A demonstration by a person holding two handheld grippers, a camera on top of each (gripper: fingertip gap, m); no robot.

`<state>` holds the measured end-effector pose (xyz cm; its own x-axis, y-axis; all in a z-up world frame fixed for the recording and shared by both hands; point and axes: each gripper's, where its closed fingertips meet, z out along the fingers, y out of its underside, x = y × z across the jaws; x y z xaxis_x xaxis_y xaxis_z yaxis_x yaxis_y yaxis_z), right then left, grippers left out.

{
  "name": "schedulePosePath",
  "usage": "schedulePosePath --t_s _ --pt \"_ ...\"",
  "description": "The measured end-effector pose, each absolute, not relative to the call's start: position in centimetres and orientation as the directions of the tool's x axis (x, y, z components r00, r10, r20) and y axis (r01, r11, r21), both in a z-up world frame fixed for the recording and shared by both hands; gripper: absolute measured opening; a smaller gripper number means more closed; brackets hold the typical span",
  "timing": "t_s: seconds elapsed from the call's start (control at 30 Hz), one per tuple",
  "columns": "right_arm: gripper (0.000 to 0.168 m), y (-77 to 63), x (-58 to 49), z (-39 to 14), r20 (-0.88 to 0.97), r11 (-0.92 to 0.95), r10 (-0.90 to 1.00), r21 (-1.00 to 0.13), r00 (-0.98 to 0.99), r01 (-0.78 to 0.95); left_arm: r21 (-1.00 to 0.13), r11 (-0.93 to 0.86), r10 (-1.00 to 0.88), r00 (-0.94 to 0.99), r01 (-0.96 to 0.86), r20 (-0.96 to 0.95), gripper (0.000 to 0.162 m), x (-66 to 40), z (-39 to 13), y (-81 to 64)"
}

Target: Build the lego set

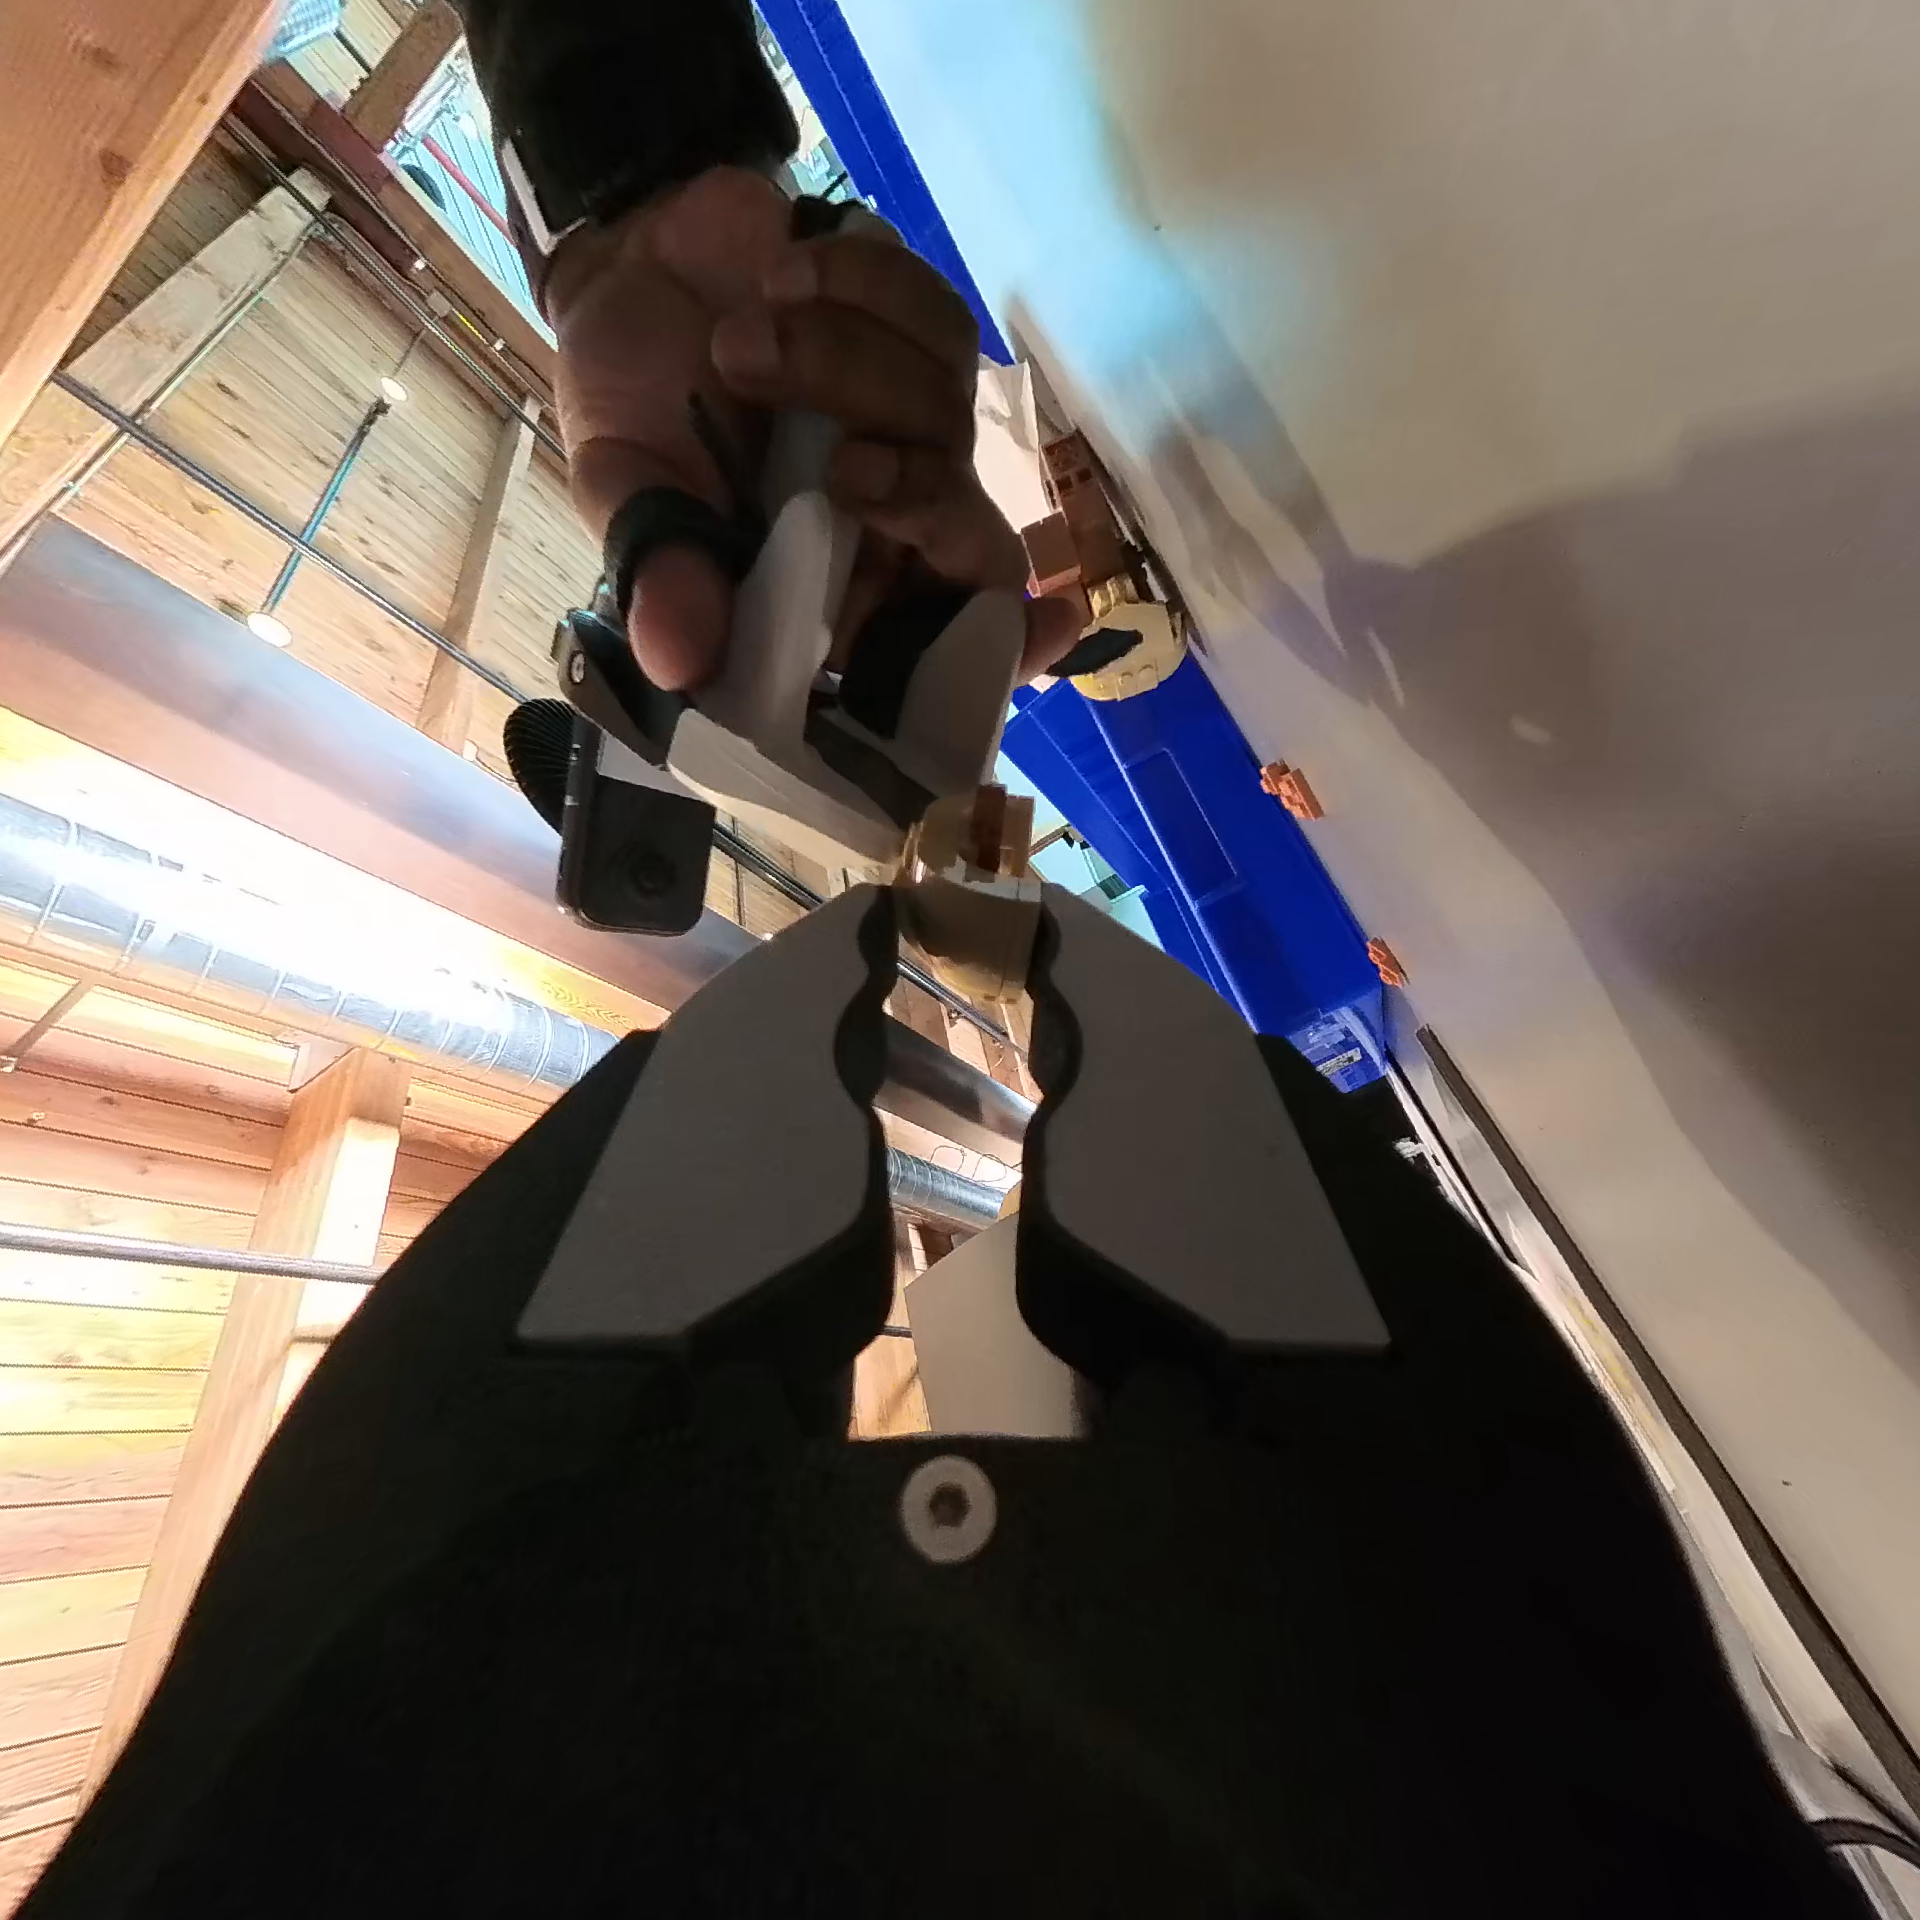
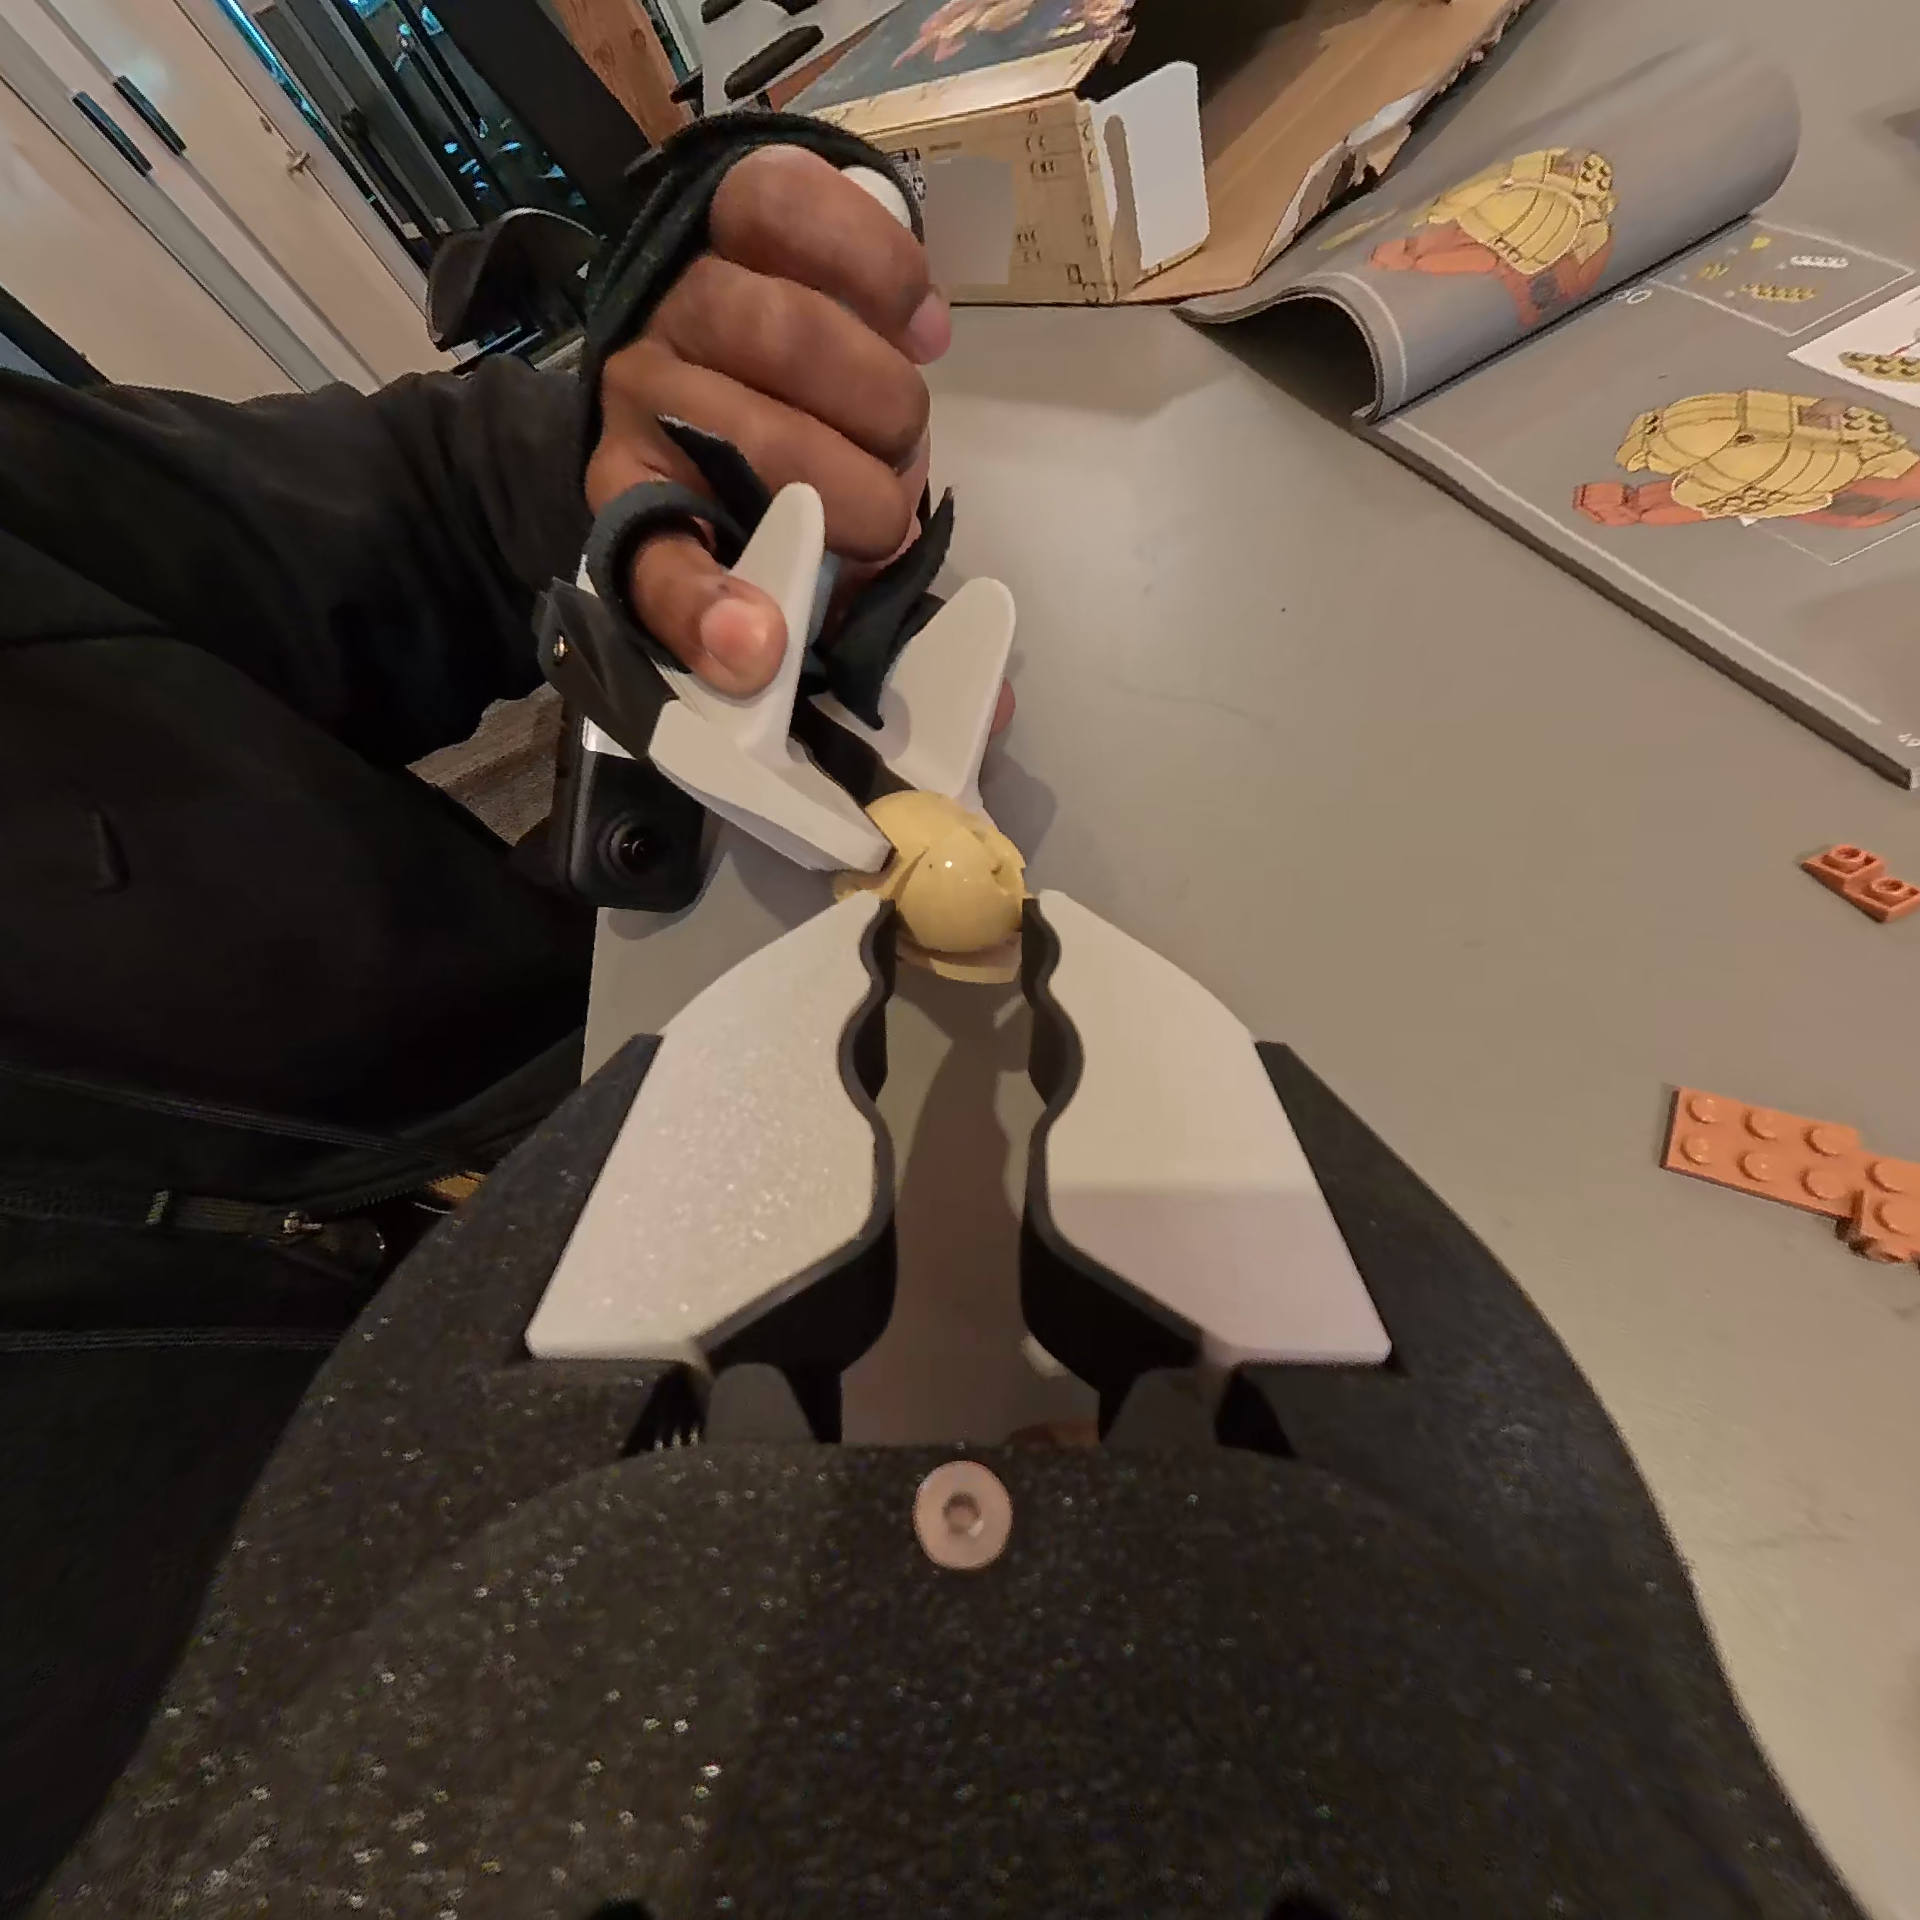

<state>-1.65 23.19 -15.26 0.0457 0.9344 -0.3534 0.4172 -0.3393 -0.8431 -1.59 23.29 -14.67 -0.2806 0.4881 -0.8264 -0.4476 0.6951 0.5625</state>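
1. My right gripper [image 2: 958, 914] and left gripper [image 1: 961, 914] each clamp the tan rounded assembly [image 2: 956, 883], held between their tips above the table [image 2: 1351, 831].
2. Mid-join, I judge: next, squeeze the halves squarely together.

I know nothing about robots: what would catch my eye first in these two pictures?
Dead centre, two hand-held grippers meet tip to tip, the right gripper and the left gripper both pinching a rounded tan lego piece above the grey table. To the right lie an open instruction booklet and loose orange lego plates.
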Motion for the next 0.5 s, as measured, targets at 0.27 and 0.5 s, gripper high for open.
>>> schedulePosePath --t_s 0.27,0.5 --pt "0.024 22.9 -1.6 -15.1 -0.365 -0.344 0.931 -0.843 0.032 0.414 0.569 0.693 0.497 -0.278 -0.442 -0.822 0.022 -1.5 -14.6 23.1" --pt "0.027 22.4 -1.2 -13.9 -0.448 -0.403 0.893 -0.838 -0.041 0.368 0.585 0.683 0.524 -0.263 -0.437 -0.810 0.022 -1.4 -14.1 22.7"
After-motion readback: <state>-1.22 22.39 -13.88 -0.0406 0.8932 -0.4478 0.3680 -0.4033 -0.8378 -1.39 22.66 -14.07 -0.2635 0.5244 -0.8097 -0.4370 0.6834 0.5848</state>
